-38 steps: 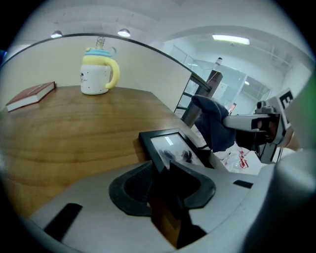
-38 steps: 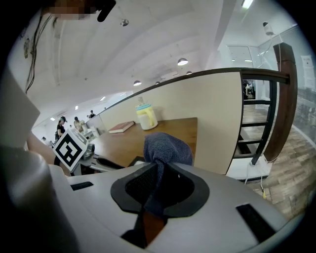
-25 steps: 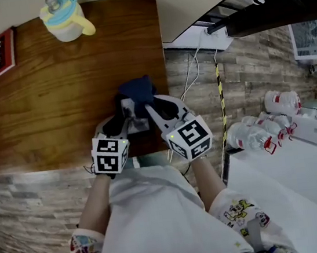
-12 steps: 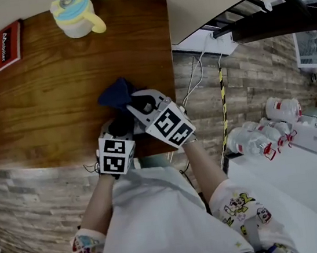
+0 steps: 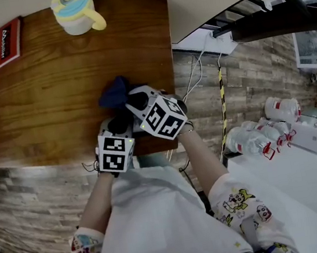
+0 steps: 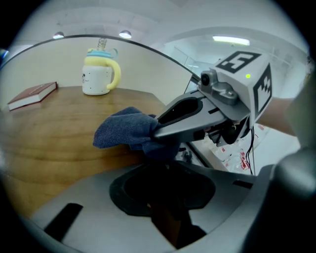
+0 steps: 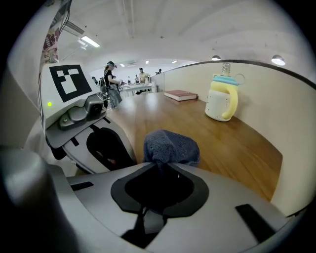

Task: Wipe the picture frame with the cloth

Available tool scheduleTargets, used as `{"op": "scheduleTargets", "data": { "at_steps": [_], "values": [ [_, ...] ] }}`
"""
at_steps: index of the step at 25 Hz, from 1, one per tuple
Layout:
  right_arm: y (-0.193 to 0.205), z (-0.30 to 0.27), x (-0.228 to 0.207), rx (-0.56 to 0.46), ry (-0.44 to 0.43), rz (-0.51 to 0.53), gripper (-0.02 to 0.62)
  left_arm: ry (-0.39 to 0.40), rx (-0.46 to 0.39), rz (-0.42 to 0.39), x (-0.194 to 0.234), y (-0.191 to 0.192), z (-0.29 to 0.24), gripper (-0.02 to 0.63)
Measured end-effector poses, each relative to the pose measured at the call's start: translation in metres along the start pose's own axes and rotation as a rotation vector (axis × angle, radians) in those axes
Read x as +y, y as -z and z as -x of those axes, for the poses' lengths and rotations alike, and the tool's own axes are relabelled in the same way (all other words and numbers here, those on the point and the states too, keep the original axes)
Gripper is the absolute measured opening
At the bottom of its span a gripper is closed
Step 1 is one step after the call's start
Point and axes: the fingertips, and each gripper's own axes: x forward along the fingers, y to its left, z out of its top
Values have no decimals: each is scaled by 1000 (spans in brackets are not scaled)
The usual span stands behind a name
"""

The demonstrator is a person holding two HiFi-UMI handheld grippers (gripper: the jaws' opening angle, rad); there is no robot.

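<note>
Surface: a brown wood-grain counter [image 5: 43,98] set against a pale wall; a stone-pattern surface shows beside and below its near edge. A red book [image 5: 0,48] lies at the far left corner; a cup [image 5: 76,14] with a yellow handle and blue lid stands at the far edge; bottles [image 5: 253,136] lie on a white table to the right, well apart. The right hand-held gripper [image 7: 159,165] is clamped on the cloth [image 7: 171,146], a dark blue bunched towel over the counter's near right part; it crosses over the left hand-held gripper [image 6: 165,168], which is closed on the frame [image 6: 167,225]; only a dark brown strip of the frame shows between those jaws.
</note>
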Motion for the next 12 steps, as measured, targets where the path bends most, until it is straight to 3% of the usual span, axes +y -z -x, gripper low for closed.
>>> {"op": "scheduleTargets", "data": {
  "at_steps": [12],
  "values": [
    [39,35,-15,42,108,-54,44,-8,-3,5,0,1,0,102]
  ]
}}
